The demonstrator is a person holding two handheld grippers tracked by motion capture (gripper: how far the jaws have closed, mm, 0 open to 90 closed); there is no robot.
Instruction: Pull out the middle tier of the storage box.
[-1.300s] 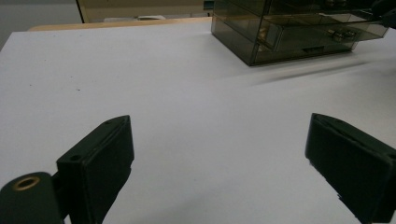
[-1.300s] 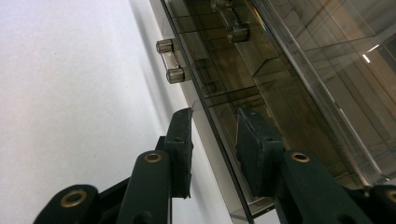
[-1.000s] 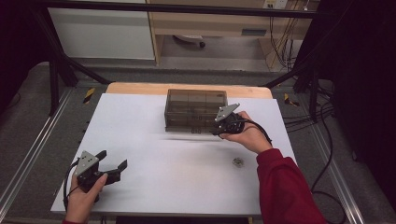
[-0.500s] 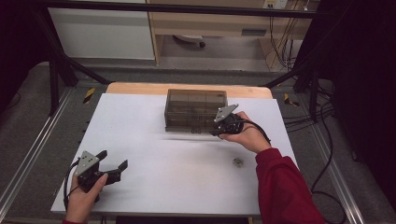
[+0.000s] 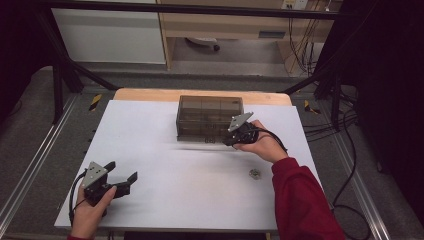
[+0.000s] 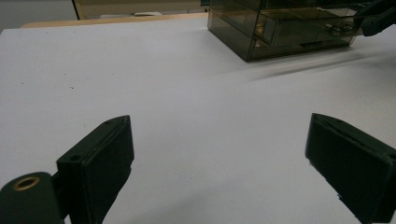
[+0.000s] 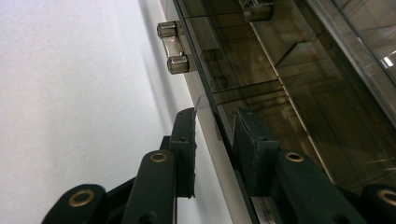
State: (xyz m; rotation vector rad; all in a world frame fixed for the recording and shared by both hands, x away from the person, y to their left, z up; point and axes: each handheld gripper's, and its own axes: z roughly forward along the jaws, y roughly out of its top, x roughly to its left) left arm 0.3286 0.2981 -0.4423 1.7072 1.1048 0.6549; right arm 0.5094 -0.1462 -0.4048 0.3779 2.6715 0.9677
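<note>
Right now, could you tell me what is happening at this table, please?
A person holds a two-jaw gripper in each hand at a white table. The right gripper is at the front of a smoky translucent plastic drawer box, its jaws nearly closed around the thin edge of a drawer front, below a small clear knob. The left gripper rests near the table's front left corner, jaws wide open with nothing between them. A small metallic object lies on the table near the person's red sleeve.

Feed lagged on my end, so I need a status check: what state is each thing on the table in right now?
Drawer box: upright on the table, drawers look pushed in.
Right gripper: jaws nearly shut around the box's front edge.
Left gripper: open, holding nothing, low over the table.
Small metal piece: lying loose on the table.
</note>
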